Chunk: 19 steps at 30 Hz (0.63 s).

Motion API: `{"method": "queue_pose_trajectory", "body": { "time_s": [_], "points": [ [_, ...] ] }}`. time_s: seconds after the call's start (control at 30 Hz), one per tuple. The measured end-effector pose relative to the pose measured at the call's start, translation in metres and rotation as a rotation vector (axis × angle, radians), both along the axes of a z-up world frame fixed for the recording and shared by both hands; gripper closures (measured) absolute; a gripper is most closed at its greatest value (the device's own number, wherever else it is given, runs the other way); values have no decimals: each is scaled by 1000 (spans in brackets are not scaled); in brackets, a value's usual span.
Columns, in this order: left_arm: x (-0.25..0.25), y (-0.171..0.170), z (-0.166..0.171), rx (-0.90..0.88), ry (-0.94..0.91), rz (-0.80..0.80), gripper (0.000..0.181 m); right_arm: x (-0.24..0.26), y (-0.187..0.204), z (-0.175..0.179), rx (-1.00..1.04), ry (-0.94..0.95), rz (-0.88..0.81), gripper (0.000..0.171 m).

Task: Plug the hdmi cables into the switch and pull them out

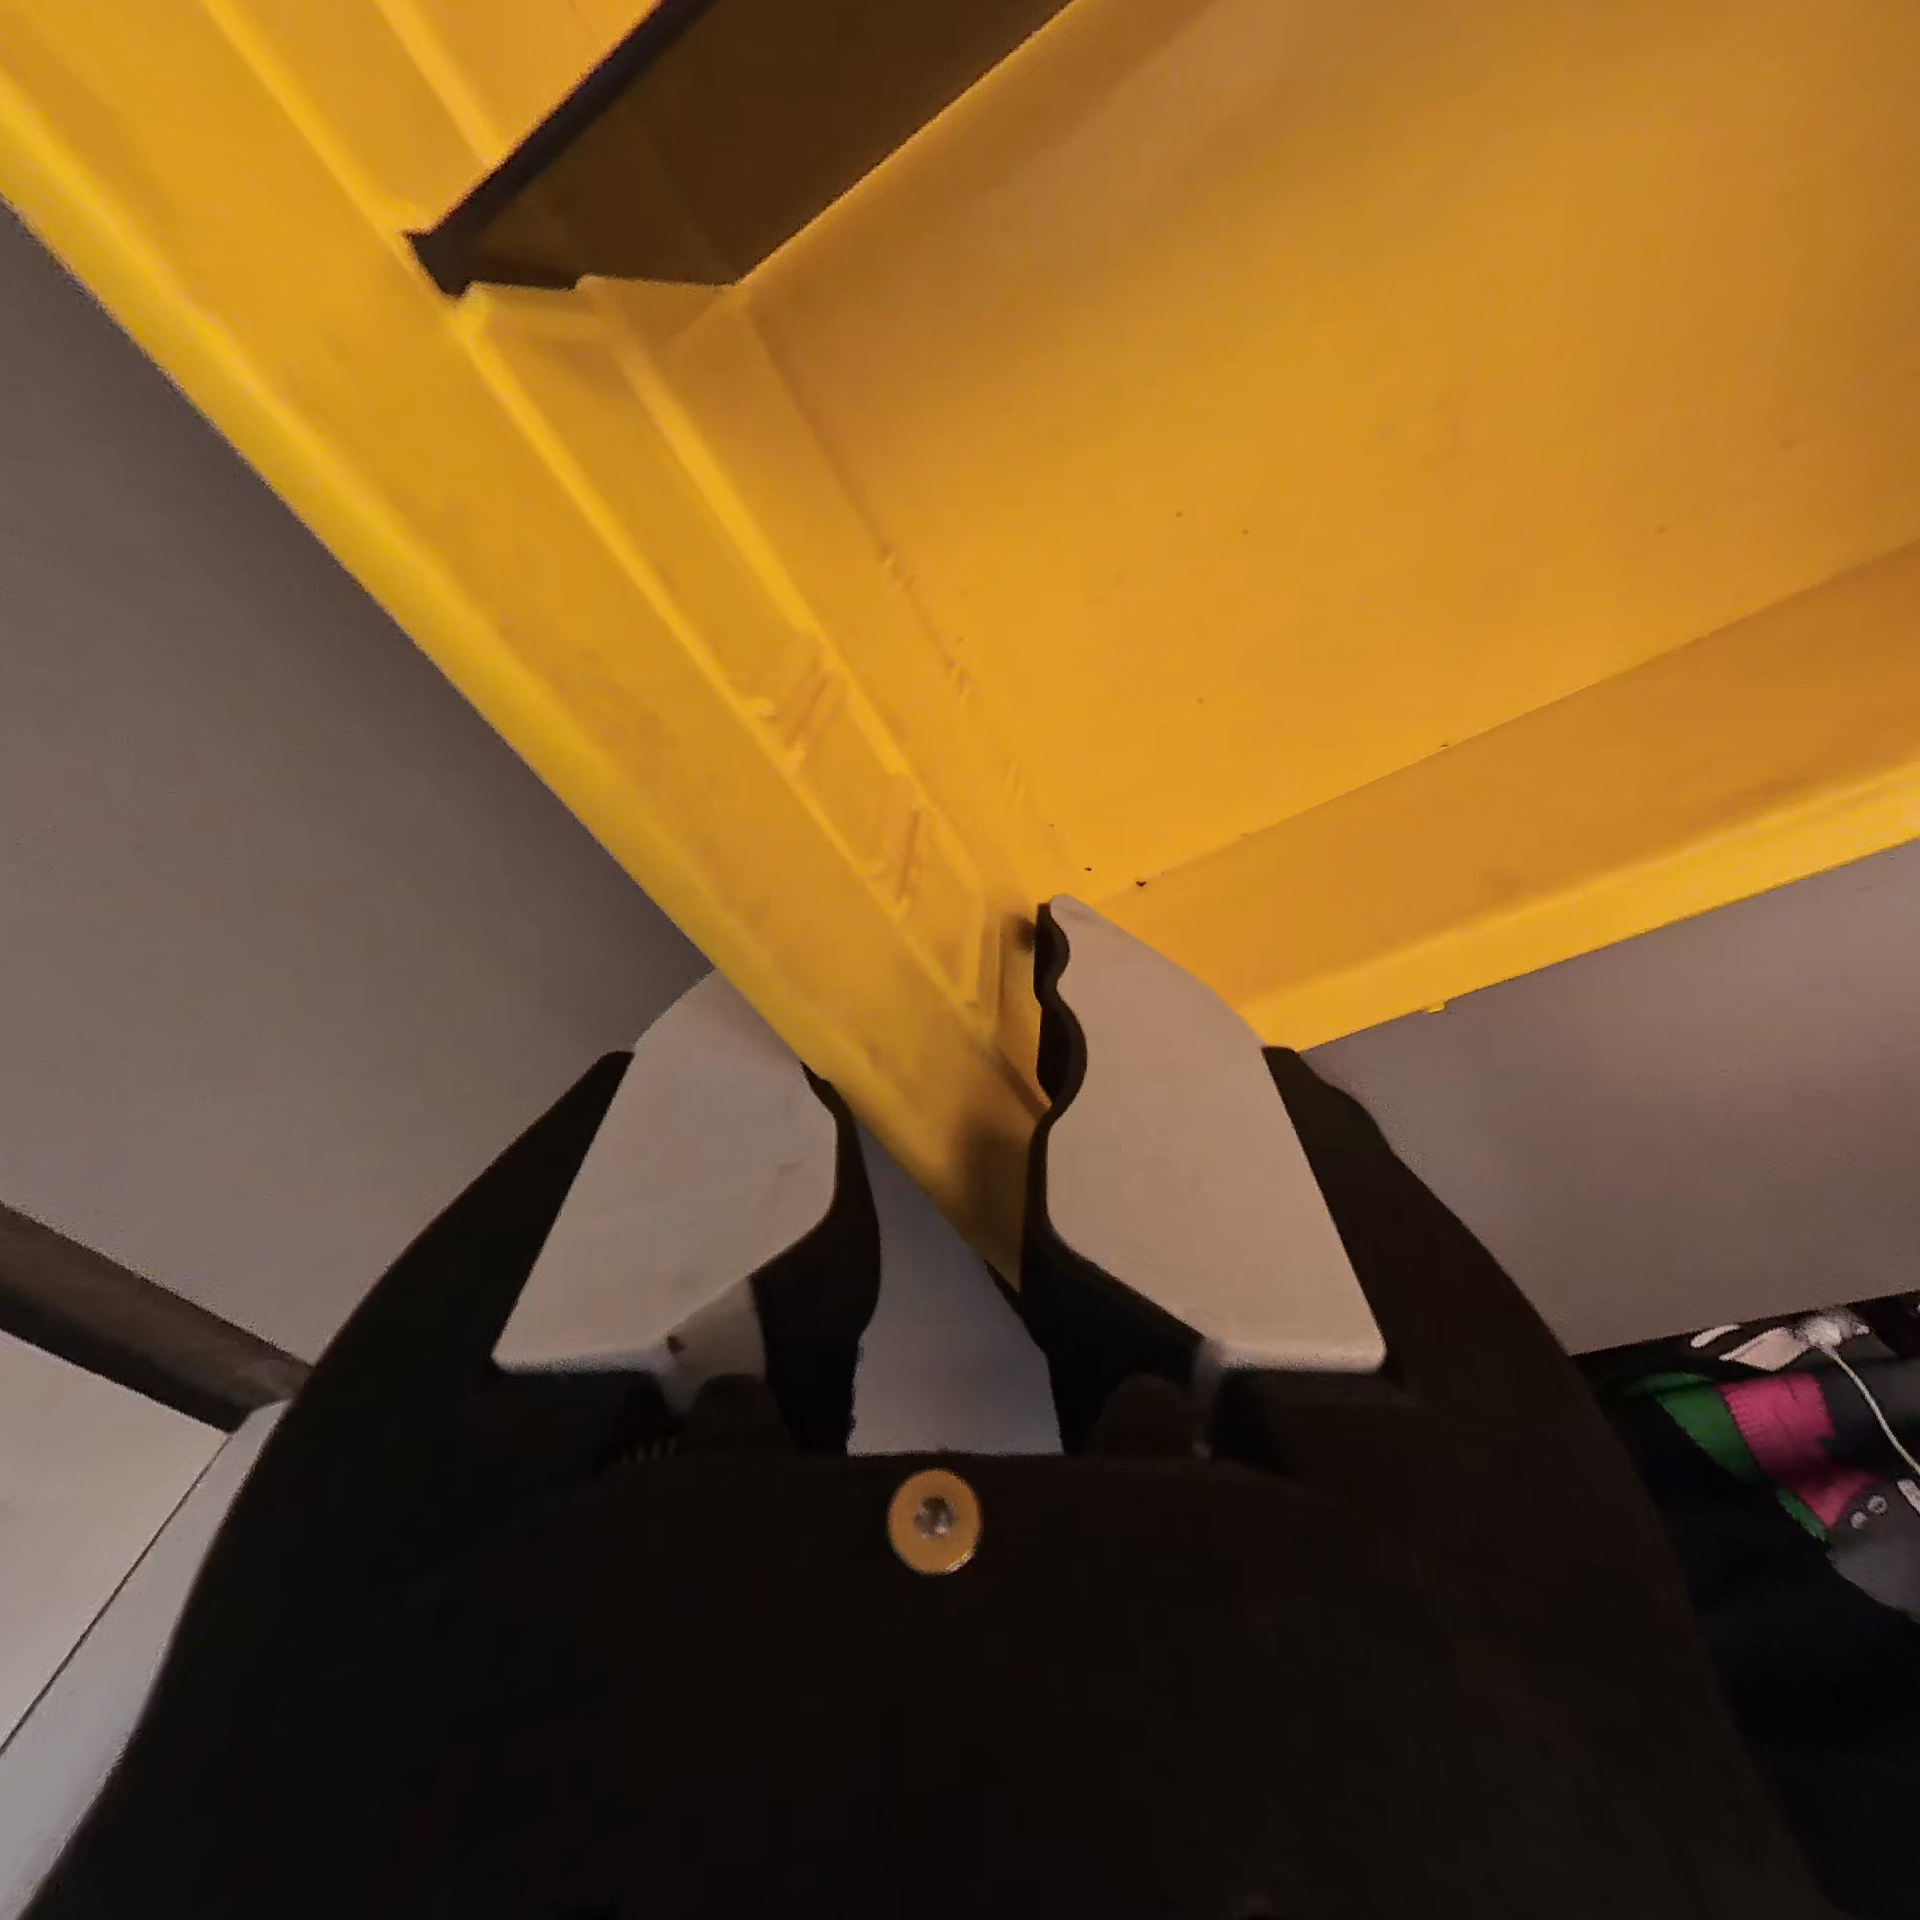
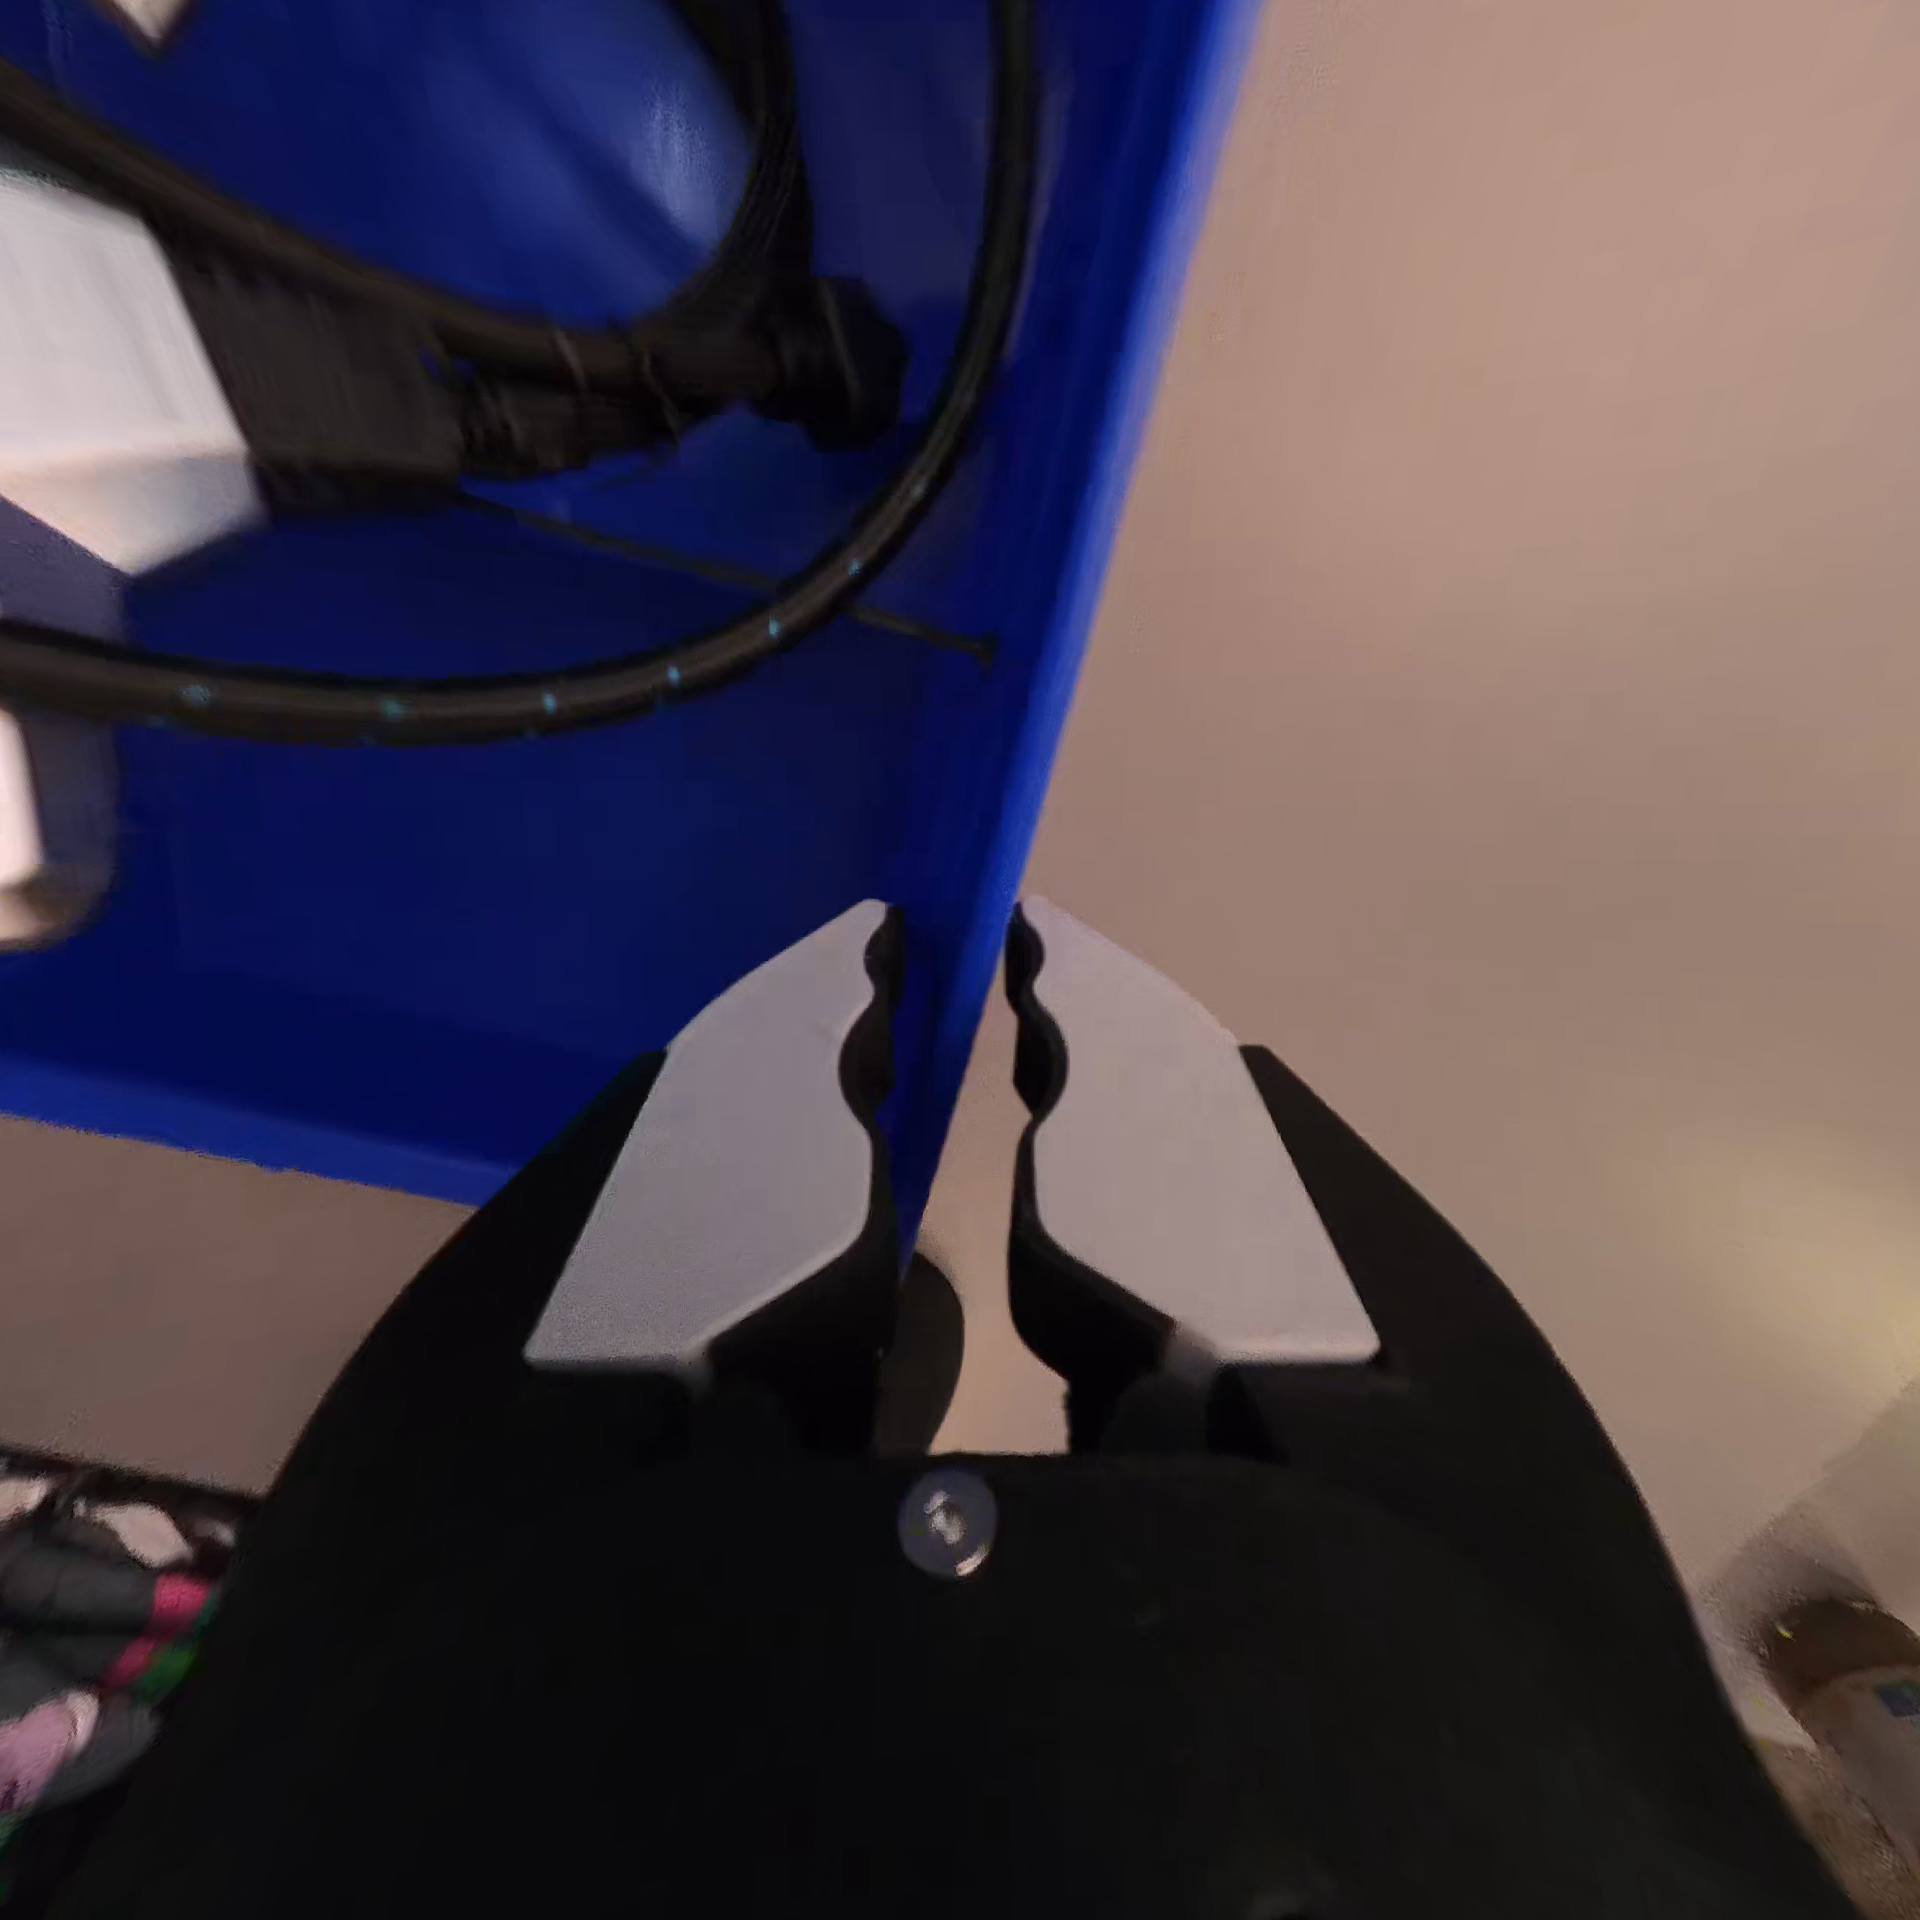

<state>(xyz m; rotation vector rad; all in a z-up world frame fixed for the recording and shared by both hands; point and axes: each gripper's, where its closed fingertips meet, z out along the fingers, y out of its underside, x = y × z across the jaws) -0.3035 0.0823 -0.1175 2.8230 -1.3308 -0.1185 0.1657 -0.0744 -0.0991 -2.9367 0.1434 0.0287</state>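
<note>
My left gripper (image 1: 904,966) is shut on the side wall of a yellow bin (image 1: 1247,468), near its corner, with one finger outside and one inside. The bin's inside shows nothing in it. My right gripper (image 2: 951,914) is shut on the side wall of a blue bin (image 2: 520,883), with one finger on each side. Inside the blue bin lie black HDMI cables (image 2: 520,696). One black plug (image 2: 343,416) sits against a white box, the switch (image 2: 94,364), at the left edge. The view is blurred, so I cannot tell whether the plug is inserted.
Both bins rest on a pale tabletop (image 2: 1455,623). Black, pink and green fabric lies below the table edge (image 1: 1766,1455) and also shows in the right wrist view (image 2: 94,1621). A brownish object (image 2: 1829,1662) sits at the lower right. The gap from one gripper's tips to the other's is roughly 50 cm. My right tips are roughly 11 cm from the switch (image 2: 94,364).
</note>
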Motion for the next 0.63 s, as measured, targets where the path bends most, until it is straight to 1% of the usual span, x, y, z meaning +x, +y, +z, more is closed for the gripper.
{"method": "queue_pose_trajectory", "body": {
  "time_s": [0.1, 0.13, 0.2, 0.27, 0.33, 0.37, 0.4, 0.43, 0.47, 0.53, 0.57, 0.6, 0.63],
  "points": [
    [3, -7, 1, -32, -11, -36, 151, 8, 13, 38, 171, -78, -54, 137],
    [2, -10, 2, -44, -9, -42, 151, 8, 15, 56, 241, -113, -65, 138],
    [-1, -14, 6, -45, -14, -56, 150, 4, 17, 104, 421, -221, -66, 137],
    [-3, -16, 15, -22, -34, -66, 151, -12, 19, 169, 688, -370, -37, 136],
    [-4, -17, 26, 3, -79, -64, 149, -61, 19, 232, 1023, -426, 93, 133],
    [-5, -17, 32, 21, -102, -63, 149, -96, 15, 254, 1181, -412, 195, 131],
    [-5, -17, 39, 41, -127, -62, 150, -134, 9, 268, 1329, -384, 314, 128],
    [-5, -17, 45, 60, -152, -63, 150, -171, 5, 274, 1432, -339, 426, 126],
    [-6, -17, 52, 83, -174, -65, 150, -204, 5, 270, 1453, -265, 512, 123],
    [-6, -14, 67, 154, -216, -66, 153, -254, 20, 242, 1409, -121, 563, 119],
    [-4, -9, 76, 216, -238, -66, 155, -272, 34, 219, 1344, -108, 573, 117],
    [-3, -1, 88, 296, -262, -66, 155, -283, 51, 191, 1250, -157, 584, 112],
    [0, 6, 101, 376, -294, -65, 155, -288, 68, 163, 1155, -250, 601, 109]
  ]
}}
